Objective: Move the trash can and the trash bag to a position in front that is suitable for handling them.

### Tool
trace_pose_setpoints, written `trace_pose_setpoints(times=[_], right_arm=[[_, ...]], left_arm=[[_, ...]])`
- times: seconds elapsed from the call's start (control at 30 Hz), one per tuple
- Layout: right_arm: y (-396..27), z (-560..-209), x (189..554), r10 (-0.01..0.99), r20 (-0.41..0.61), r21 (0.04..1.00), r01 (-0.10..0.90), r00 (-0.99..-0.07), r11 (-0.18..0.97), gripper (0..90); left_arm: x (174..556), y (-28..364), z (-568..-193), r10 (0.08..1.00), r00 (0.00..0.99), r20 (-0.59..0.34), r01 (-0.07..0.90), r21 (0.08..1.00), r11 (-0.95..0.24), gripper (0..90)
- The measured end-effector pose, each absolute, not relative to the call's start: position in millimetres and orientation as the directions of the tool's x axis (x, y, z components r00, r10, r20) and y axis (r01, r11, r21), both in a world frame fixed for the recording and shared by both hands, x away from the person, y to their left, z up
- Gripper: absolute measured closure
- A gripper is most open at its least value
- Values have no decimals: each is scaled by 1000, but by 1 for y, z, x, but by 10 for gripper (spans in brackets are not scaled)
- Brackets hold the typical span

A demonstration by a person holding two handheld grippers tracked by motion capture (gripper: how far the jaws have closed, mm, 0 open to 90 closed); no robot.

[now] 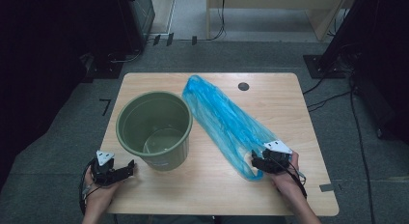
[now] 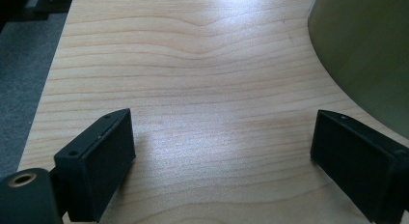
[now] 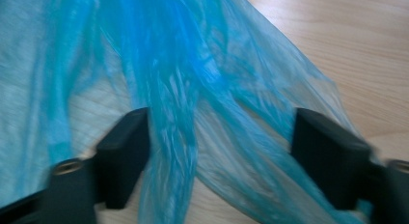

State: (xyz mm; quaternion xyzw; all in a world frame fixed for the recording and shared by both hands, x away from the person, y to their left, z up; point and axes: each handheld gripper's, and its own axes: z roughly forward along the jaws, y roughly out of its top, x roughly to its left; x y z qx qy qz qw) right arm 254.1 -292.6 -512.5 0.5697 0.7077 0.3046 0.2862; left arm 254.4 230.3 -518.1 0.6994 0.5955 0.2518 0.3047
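An olive-green bucket (image 1: 154, 130) stands upright and empty on the left half of the wooden table (image 1: 284, 113). A thin blue plastic bag (image 1: 222, 120) lies stretched diagonally from the table's far middle to its near right. My right gripper (image 1: 254, 161) is at the bag's near end. In the right gripper view the blue film (image 3: 193, 64) runs between the jaws of the right gripper (image 3: 219, 151), which stand wide apart without pinching it. My left gripper (image 1: 129, 167) rests near the front left edge, open over bare wood (image 2: 222, 156), with the bucket wall (image 2: 366, 50) just to its right.
A small dark round grommet (image 1: 243, 86) sits in the table's far side. Grey carpet surrounds the table, with black stands and cables (image 1: 333, 96) at the right and dark equipment (image 1: 115, 55) at the back left. Bare wood lies between bucket and bag.
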Motion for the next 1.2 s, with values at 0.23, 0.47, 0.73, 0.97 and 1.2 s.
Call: trace_pose_setpoints(times=[0.23,0.47,0.73,0.97,1.2], right_arm=[[-324,-518,258,990,-53,748,652,-131,126,581],[-363,-518,259,997,-79,747,661,-12,67,471],[-374,-481,246,1000,10,826,564,8,-13,229],[-327,-463,259,985,73,852,523,-157,20,0],[-284,-472,311,963,108,817,574,-249,56,0]], left_arm=[[254,230,-518,986,164,-11,679,726,-105,79],[254,231,-518,986,165,-12,679,727,-104,79],[255,230,-518,987,163,-8,679,726,-106,79],[254,230,-518,987,163,-8,679,726,-106,79],[254,231,-518,986,165,-13,678,728,-103,79]])
